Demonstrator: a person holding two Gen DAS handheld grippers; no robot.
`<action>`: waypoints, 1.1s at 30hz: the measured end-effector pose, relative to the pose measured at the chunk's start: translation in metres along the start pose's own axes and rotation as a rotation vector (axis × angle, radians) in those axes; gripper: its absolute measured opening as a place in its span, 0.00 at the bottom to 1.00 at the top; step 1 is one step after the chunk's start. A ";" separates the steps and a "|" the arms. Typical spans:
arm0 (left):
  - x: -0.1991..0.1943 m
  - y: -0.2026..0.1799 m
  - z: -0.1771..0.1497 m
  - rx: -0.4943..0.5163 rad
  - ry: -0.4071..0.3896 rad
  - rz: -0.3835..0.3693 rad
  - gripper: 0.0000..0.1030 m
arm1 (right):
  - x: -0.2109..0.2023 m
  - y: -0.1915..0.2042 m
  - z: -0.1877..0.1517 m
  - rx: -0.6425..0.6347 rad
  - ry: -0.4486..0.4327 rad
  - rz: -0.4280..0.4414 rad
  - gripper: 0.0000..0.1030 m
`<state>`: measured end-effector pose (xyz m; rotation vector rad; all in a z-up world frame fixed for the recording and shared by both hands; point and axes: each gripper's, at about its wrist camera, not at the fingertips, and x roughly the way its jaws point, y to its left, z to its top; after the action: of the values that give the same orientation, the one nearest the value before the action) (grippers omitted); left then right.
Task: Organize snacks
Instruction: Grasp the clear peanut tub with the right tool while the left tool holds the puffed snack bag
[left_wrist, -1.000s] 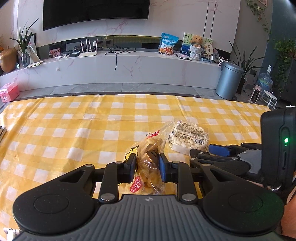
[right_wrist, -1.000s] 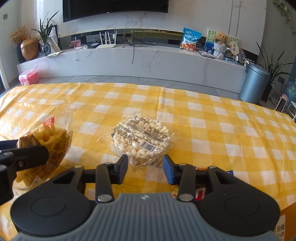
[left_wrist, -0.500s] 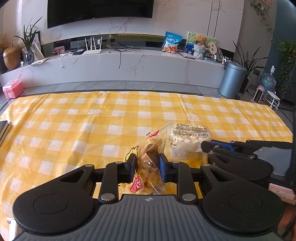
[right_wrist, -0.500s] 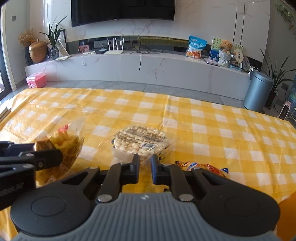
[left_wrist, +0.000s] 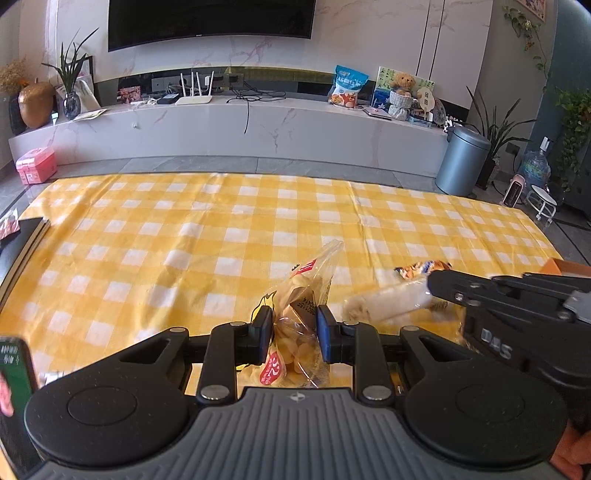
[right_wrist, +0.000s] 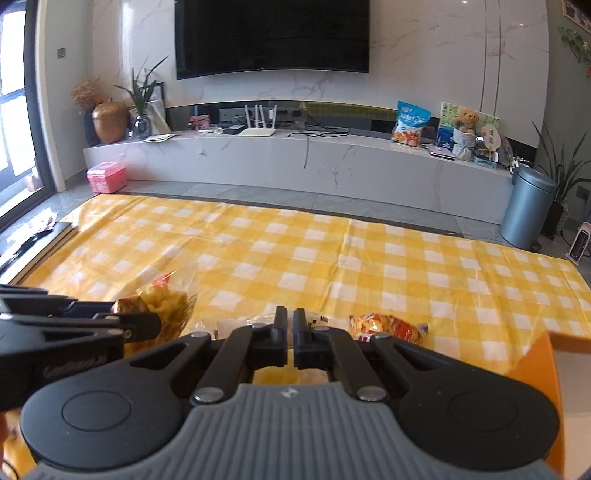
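Through the left wrist view, the left claw (left_wrist: 293, 332) is pinching a clear bag of yellow snacks (left_wrist: 299, 314), its blue pads pressing on the bag's middle from either side. The bag's crimped top with a red label is sticking up beyond the pads, and its lower end is hanging down between the fingers, over the yellow checked cloth covering the bench (left_wrist: 221, 236). To the right, the right claw (left_wrist: 430, 286) is reaching in from the edge, gripping the near edge of a clear pack of white pieces (left_wrist: 388, 302), which is looking blurred and lifted off the cloth. Just beyond that pack, an orange wrapper (left_wrist: 423, 266) is lying on the cloth.

Through the right wrist view, the right claw (right_wrist: 290, 325) is showing its jaws pressed nearly together, having just been closing, with the thin clear rim of the pack of white pieces (right_wrist: 229, 325) caught between them. The orange wrapper (right_wrist: 388, 326) is lying on the cloth just right of the fingers. At the left, the left claw (right_wrist: 142, 317) is holding the bag of yellow snacks (right_wrist: 166, 299) above the bench (right_wrist: 369, 258).
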<state>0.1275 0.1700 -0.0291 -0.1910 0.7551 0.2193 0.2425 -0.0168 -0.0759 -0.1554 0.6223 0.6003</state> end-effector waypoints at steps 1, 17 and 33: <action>-0.004 0.000 -0.004 -0.005 0.006 -0.001 0.28 | -0.009 0.000 -0.004 0.001 -0.005 0.010 0.00; -0.036 -0.024 -0.054 -0.010 0.052 -0.034 0.27 | -0.086 -0.011 -0.105 -0.005 0.133 0.050 0.00; -0.029 -0.002 -0.050 -0.098 0.074 -0.100 0.29 | -0.045 0.021 -0.085 0.070 0.111 0.015 0.89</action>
<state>0.0749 0.1522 -0.0447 -0.3302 0.8070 0.1550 0.1585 -0.0472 -0.1176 -0.1188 0.7518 0.5858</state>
